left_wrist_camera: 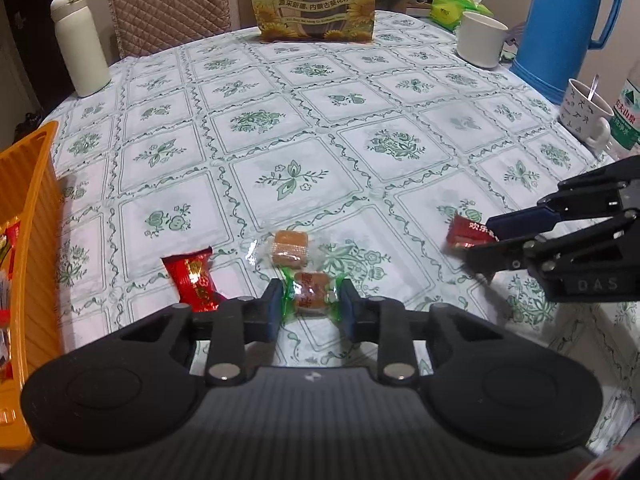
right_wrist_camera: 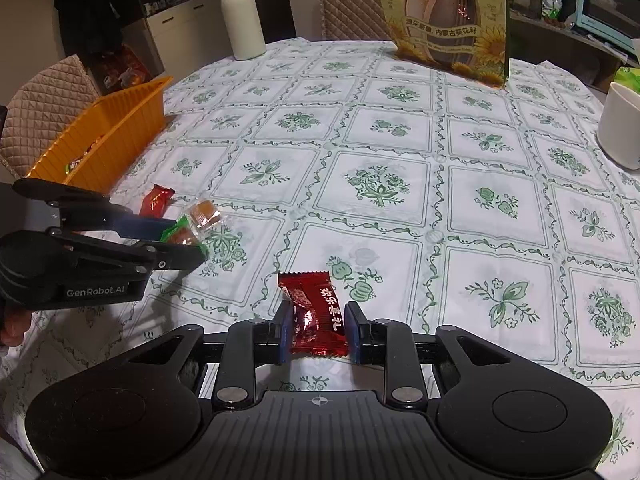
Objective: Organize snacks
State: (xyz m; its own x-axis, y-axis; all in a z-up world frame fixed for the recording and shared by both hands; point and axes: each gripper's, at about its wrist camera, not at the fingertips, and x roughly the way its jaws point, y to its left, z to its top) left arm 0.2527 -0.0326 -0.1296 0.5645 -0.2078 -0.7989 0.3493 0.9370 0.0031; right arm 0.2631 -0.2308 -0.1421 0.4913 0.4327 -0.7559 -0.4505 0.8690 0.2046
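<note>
- While orange basket (right_wrist_camera: 120, 128) sits at the table's left edge, left gripper (left_wrist_camera: 311, 300) is clamped on green-wrapped candy (left_wrist_camera: 310, 294) near the front edge (red candy (left_wrist_camera: 192, 276) just left).
- Right gripper (right_wrist_camera: 316, 328), narrowly parted, pinches dark red candy (right_wrist_camera: 316, 316) near the front edge.

Four wrapped candies are lying loose on the bench (left_wrist_camera: 360, 92): two red-wrapped ones, the one at lower left (left_wrist_camera: 191, 279) and the one at right (left_wrist_camera: 470, 232), one green-wrapped one (left_wrist_camera: 312, 294) at lower centre, and one clear-wrapped one (left_wrist_camera: 289, 249) just above it. Two grippers are showing, the left gripper (left_wrist_camera: 311, 312) and the right gripper (right_wrist_camera: 318, 332), each with two fingers. Standing around the edges are one orange basket (left_wrist_camera: 38, 216) at left, one white bottle (left_wrist_camera: 78, 44), one sunflower seed bag (left_wrist_camera: 316, 4), two cups, a plain one (left_wrist_camera: 480, 46) and a patterned one (left_wrist_camera: 584, 112), and one blue jug (left_wrist_camera: 568, 28).
</note>
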